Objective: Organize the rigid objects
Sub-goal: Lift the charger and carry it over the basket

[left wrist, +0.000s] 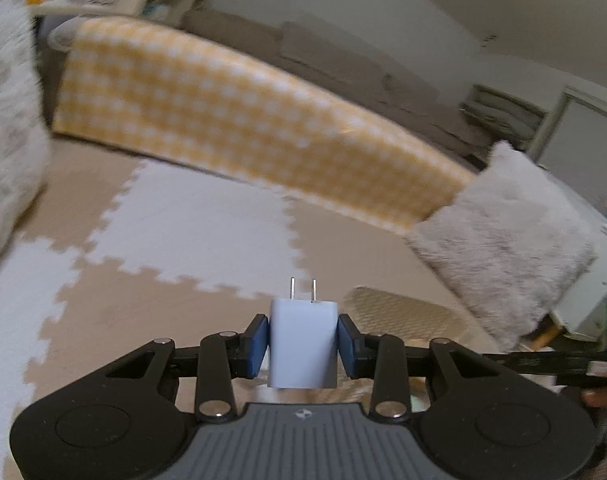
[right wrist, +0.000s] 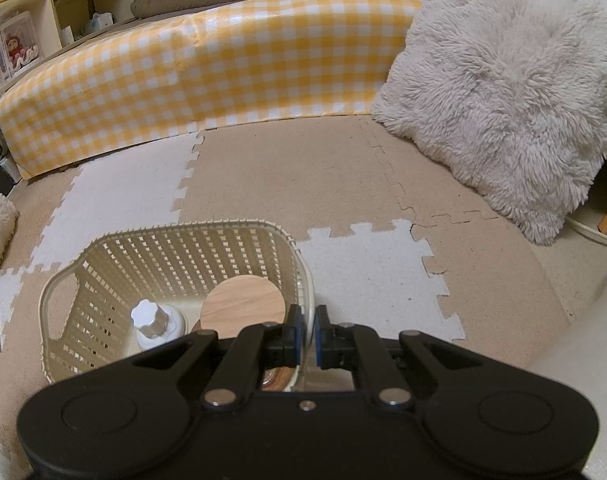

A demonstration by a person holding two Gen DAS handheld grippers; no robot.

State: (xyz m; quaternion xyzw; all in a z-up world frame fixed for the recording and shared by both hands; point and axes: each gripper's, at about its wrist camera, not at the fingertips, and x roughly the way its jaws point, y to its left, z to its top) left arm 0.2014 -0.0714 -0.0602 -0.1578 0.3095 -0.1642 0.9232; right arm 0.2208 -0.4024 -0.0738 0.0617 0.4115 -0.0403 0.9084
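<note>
Pinched between the blue pads (left wrist: 258, 344) of the left gripper (left wrist: 303, 346), a white plug adapter (left wrist: 302, 346) is held prongs forward above the floor mats (left wrist: 191, 216). The right gripper (right wrist: 307, 332) is clamped on the near right wall of the cream slatted basket (right wrist: 175, 240), its jaws pressed onto the thin rim with almost no gap. Inside the basket a round wooden disc (right wrist: 242, 300) and a small white bottle with a knobbed cap (right wrist: 153, 322) are seen, the disc leaning against the wall near the gripper.

A slip is judged the main risk: the adapter's smooth sides are gripped over a small area only, and a jolt in transit could let it rotate or fall onto the mats. If it is let go too high, it may strike the disc or knock the bottle over (the bottle appears upright but narrow-based). The basket could also tilt if the rim is pulled sideways by the right gripper.

The floor is covered with interlocking foam tiles in beige and white. A low bed edge draped in yellow gingham (right wrist: 207, 68) is seen behind, with a shaggy pale cushion (right wrist: 503, 92) leaning to the right and wooden shelving (right wrist: 63, 4) at the far left.
</note>
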